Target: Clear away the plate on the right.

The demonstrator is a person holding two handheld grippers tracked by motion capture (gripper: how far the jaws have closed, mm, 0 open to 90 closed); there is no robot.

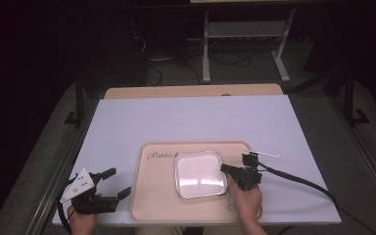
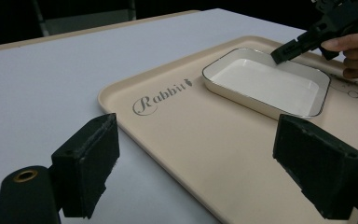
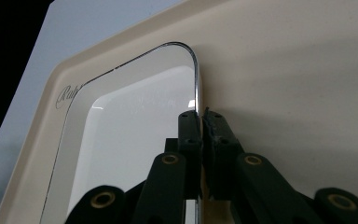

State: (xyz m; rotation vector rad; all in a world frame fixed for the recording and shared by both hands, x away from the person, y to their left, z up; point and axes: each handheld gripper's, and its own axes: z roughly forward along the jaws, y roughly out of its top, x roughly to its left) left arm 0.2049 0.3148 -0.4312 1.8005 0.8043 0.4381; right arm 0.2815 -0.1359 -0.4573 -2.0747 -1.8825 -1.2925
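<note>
A white rectangular dish (image 1: 199,175) with a thin dark rim lies on a beige tray (image 1: 156,196) printed "Rabbit". My right gripper (image 1: 223,169) is shut on the dish's right rim; in the right gripper view (image 3: 200,116) its two jaws pinch the rim edge of the dish (image 3: 135,140). My left gripper (image 1: 119,182) is open over the table's front left corner, just left of the tray. From the left gripper view (image 2: 196,154) the jaws stand wide apart, framing the tray (image 2: 182,140) and the dish (image 2: 265,81), with nothing between them.
A thin white stick (image 1: 265,153) lies on the pale table (image 1: 196,117) just right of the tray's far corner. The right gripper's black cable (image 1: 303,182) trails off to the right. A wooden table edge (image 1: 191,91) lies beyond; floor and metal legs lie behind.
</note>
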